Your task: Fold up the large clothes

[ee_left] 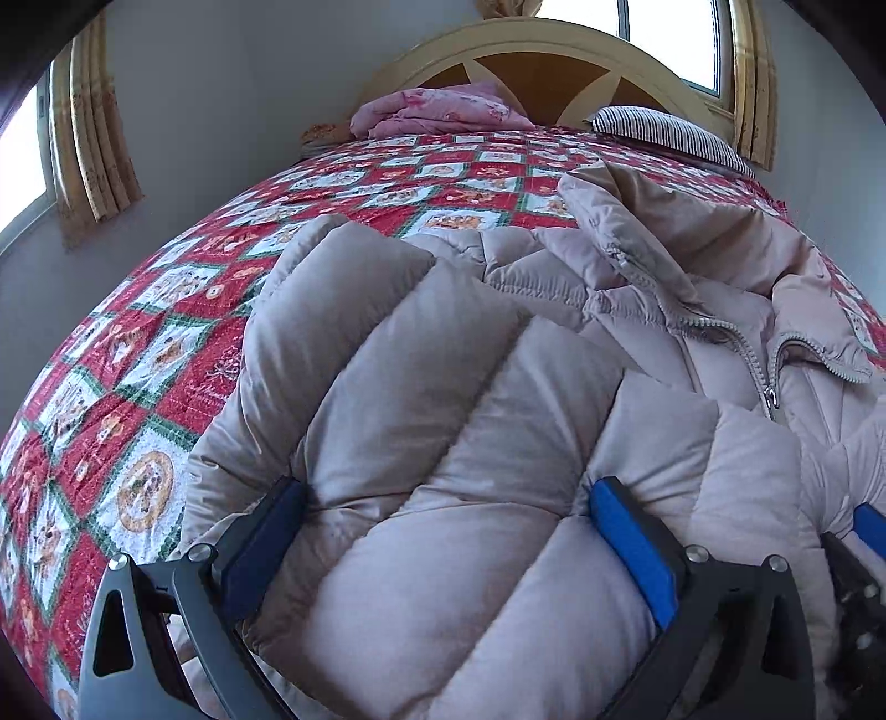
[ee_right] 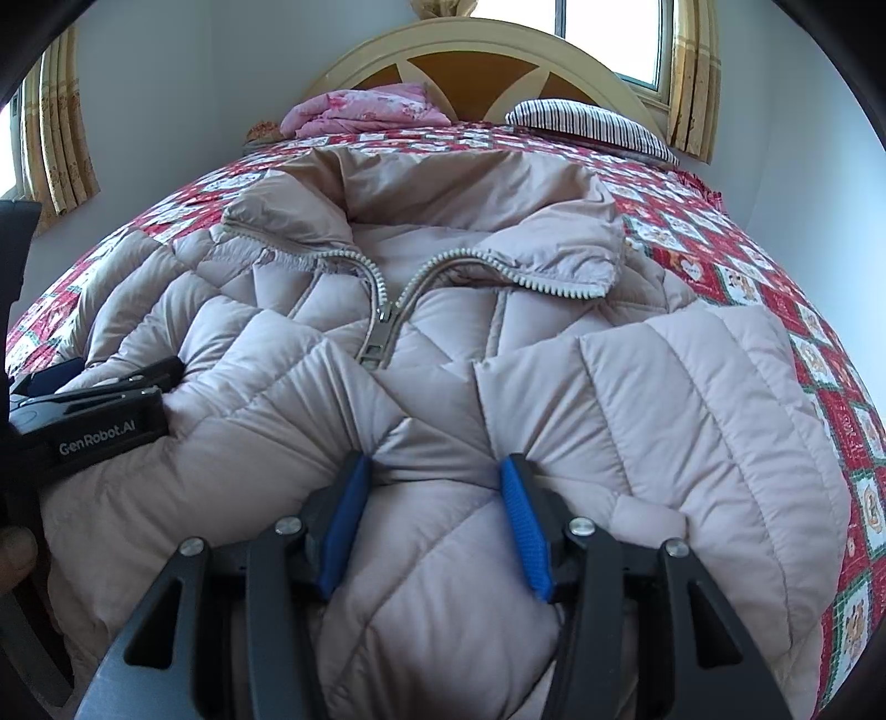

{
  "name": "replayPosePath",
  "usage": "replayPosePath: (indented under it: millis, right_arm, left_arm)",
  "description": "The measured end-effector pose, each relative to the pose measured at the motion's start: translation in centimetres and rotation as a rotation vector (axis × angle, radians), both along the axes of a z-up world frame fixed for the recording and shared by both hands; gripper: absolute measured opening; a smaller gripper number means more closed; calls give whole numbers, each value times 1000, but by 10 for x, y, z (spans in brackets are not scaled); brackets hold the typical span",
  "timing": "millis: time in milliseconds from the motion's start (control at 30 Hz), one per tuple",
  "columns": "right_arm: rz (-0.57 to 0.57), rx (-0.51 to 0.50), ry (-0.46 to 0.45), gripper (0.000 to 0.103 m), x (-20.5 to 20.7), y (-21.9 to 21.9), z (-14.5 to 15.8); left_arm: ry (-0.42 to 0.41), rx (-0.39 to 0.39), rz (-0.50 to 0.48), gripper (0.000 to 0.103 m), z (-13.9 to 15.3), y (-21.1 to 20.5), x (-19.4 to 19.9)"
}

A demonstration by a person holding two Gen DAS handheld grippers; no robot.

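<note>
While the puffy beige jacket (ee_right: 443,343) lies front-up on the quilted bed (ee_left: 138,387), zip part open toward twelve o'clock, the right tongs (ee_right: 434,515) pinch a padded fold at six o'clock. Left tongs (ee_left: 448,554), spread wider, squeeze a quilted sleeve at the jacket's nine o'clock side.

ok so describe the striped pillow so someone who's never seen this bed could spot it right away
Start at the arched wooden headboard at the far end of the bed. At its foot, on the right, lies the striped pillow, flat on the red patterned quilt. Its thin dark and white stripes set it apart from the pink floral bundle on the left.
</note>
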State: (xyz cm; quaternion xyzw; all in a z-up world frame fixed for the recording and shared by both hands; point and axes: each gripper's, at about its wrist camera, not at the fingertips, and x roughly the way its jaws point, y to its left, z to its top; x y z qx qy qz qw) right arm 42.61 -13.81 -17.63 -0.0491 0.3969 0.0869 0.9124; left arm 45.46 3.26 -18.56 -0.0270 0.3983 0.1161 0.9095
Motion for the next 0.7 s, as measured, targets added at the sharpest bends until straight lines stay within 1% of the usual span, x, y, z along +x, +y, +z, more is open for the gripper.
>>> replayPosePath:
  millis: [100, 133, 167, 233, 267, 300, 367, 400, 433, 500, 567, 633, 700]
  right_arm:
    - [36, 21, 43, 55, 6, -4, 9]
    - [49, 37, 60, 58, 10, -6, 13]
    - [63, 63, 67, 64, 15, -13, 25]
    - [80, 83, 41, 73, 27, -23, 47]
    - [95, 80, 17, 78, 39, -28, 63]
    - [96, 64, -10, 82, 51, -32, 77]
    - [102, 23, -65, 87, 80, -38, 99]
    - [108, 4, -77, 90, 97, -40, 106]
    - [116, -21, -77, 91, 116, -41, 112]
    - [136, -74, -75, 91, 143, -39, 113]
    - [170, -131, -33, 91, 175, -34, 106]
    - [214, -154, 18, 91, 196, -33, 90]
    - [241, -146, 73, 91, 213, -35, 80]
  left_arm:
    - [-5, -15, -2, 102, 0, 2, -1]
    - [-8, -21, -2, 102, 0, 3, -2]
    - [-10, -25, -2, 102, 1, 3, -2]
    - [-11, -29, -2, 102, 1, 3, -2]
    - [-12, -32, -2, 102, 1, 3, -2]
    - [-13, -35, -3, 102, 1, 3, -3]
    - [-13, -39, -3, 102, 1, 3, -3]
    - [-14, -38, -3, 102, 1, 4, -3]
    - [-14, -39, -3, 102, 1, 4, -3]
    - [-15, -40, -3, 102, 1, 4, -3]
    - [-15, -44, -3, 102, 1, 4, -3]
    - [-16, -45, -4, 102, 2, 4, -2]
    - [-18, -48, -4, 102, 2, 4, -2]
